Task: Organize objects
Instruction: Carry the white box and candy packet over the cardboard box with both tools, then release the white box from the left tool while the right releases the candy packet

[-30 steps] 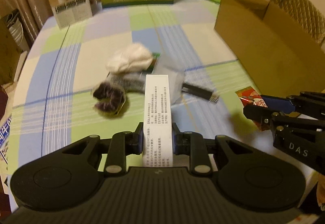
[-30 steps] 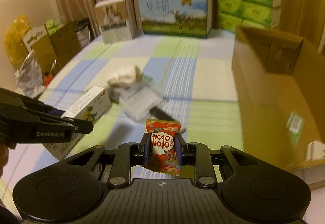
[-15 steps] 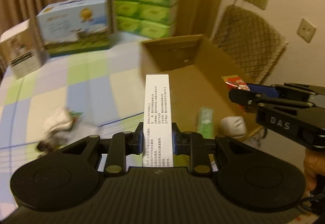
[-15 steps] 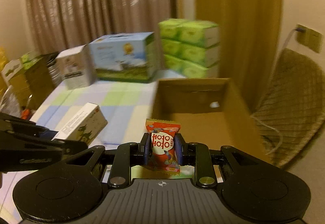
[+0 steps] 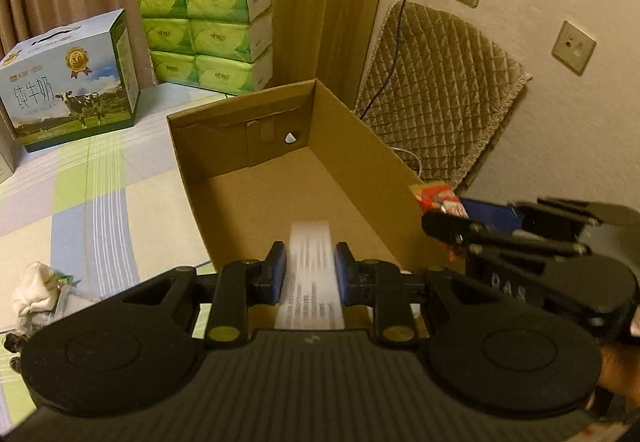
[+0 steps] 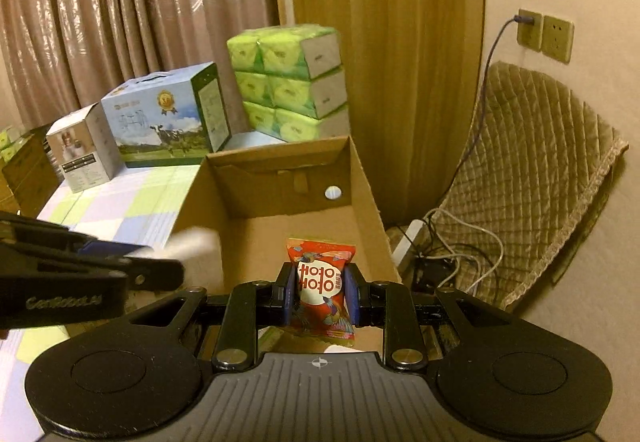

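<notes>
My left gripper (image 5: 310,266) is shut on a white printed carton (image 5: 310,262), held over the near end of an open cardboard box (image 5: 240,157). The carton looks blurred and shows in the right wrist view (image 6: 192,242). My right gripper (image 6: 320,292) is shut on a red snack packet (image 6: 321,282) above the same box (image 6: 276,177). The right gripper shows at the right of the left wrist view (image 5: 444,226), packet (image 5: 436,197) by the box's right wall.
The box stands on a checked bedspread (image 5: 80,201). A milk carton case (image 5: 68,81) and stacked green tissue packs (image 5: 208,29) stand behind it. A heap of small items (image 5: 36,294) lies at left. A quilted chair (image 6: 532,169) and cables are at right.
Both grippers have swung right from the heap on the bed to over the cardboard box, each still holding its item. The white carton now reaches less far forward and is blurred.
</notes>
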The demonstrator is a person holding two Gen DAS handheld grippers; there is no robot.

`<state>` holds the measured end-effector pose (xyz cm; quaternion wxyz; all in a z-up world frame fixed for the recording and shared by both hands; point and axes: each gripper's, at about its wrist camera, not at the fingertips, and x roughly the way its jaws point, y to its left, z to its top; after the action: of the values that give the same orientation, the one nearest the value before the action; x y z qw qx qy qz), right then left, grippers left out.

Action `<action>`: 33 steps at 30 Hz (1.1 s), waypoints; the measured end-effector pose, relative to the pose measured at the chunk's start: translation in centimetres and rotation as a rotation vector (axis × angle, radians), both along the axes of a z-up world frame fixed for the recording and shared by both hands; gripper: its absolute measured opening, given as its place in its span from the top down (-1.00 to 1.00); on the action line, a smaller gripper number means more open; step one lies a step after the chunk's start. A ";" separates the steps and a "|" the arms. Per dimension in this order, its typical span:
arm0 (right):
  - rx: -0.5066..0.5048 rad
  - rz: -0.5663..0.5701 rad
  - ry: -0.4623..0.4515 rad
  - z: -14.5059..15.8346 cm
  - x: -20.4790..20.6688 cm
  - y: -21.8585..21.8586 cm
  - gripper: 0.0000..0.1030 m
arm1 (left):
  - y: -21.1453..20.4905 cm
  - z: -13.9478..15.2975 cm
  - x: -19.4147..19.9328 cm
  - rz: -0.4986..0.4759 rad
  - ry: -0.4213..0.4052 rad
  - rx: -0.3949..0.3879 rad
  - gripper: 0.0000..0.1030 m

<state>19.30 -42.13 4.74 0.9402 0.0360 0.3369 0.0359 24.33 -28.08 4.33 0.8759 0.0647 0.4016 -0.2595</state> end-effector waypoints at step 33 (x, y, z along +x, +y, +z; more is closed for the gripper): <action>0.069 -0.006 0.041 -1.9 -0.9 -0.5 0.56 | 2.2 -3.0 -2.6 -0.089 -0.001 0.081 0.25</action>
<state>18.39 -42.64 2.89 0.9313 0.0702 0.3546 0.0441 21.76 -25.91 1.37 0.8604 0.1179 0.4081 -0.2816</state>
